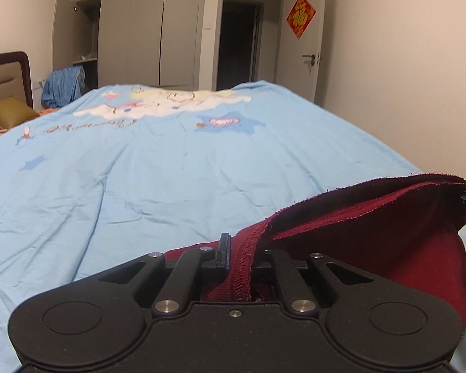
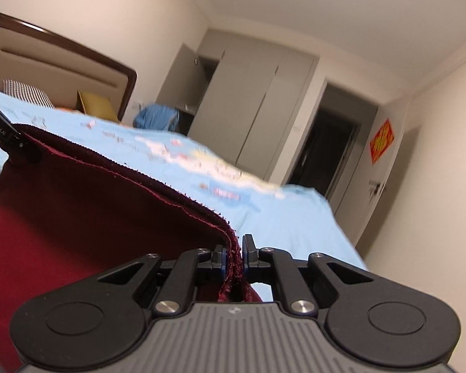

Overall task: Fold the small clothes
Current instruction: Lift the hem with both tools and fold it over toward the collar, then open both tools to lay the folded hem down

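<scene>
Two tongs share one dark red cloth [image 1: 372, 242], each clamped on an end of its top edge, so the piece hangs lifted over the near end of the bed [image 1: 171, 171] rather than lying on it. The left tongs [image 1: 239, 258] pinch a stitched hem that runs straight up between their fingers; the right tongs [image 2: 234, 255] pinch what looks like a doubled layer of the frayed edge. Held this way the edge runs in a loose line from one to the other and the body sags below, which I judge is meant to spread the cloth and square it before laying it down for a fold. In the right view the left tongs [image 2: 3, 124] show at the far corner of the cloth, with white lettering that seems to read "GenRobot.AI". The bed's blue cover bears a cartoon print and cursive script too small to read. On the door [image 1: 307, 46] hangs a red diamond sign [image 1: 300, 16] with a gold character, probably "福".
</scene>
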`<state>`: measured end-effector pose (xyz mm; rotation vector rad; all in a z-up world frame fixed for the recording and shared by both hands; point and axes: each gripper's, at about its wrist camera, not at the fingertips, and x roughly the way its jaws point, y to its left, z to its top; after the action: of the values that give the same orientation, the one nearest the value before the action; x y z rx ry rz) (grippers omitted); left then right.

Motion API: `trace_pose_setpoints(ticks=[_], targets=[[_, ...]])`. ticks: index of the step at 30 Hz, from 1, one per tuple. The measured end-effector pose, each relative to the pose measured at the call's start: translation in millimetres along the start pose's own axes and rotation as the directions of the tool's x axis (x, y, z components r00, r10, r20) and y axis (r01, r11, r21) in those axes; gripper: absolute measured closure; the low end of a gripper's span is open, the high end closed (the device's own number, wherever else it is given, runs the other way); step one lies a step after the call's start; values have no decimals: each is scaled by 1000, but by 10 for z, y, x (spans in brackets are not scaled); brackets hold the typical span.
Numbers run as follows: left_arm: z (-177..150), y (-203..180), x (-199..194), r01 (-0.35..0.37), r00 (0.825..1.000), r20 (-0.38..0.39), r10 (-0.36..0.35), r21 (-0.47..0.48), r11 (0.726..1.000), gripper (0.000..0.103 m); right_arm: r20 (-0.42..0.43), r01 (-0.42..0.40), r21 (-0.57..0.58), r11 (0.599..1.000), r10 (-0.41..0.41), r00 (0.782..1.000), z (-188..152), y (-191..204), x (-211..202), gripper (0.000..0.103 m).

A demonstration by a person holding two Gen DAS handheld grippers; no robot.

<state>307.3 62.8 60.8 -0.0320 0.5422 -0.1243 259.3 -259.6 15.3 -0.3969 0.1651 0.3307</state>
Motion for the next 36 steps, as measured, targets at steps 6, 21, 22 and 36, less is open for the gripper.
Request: trace_pose_setpoints(ticks=[6,21,22,36], targets=[[-64,52,577,-29,997,-65,28,-4,1000,96,-95,-11,-5,1000,10,995,-214,49,577,94],[-298,217,1094,-20,994,-110,11,-82,996,61,-216,-13,36,999,21,976,-792,244,1115,76],[-296,221,1090,-12,995,-98,3,-89,996,39,-216,-7,38,999,15,976,-803,247,1116,70],[-240,257,542,-107,985,126,120,-103,989,1,-58,119,95,988,-114,992,-719,-2,634,0]])
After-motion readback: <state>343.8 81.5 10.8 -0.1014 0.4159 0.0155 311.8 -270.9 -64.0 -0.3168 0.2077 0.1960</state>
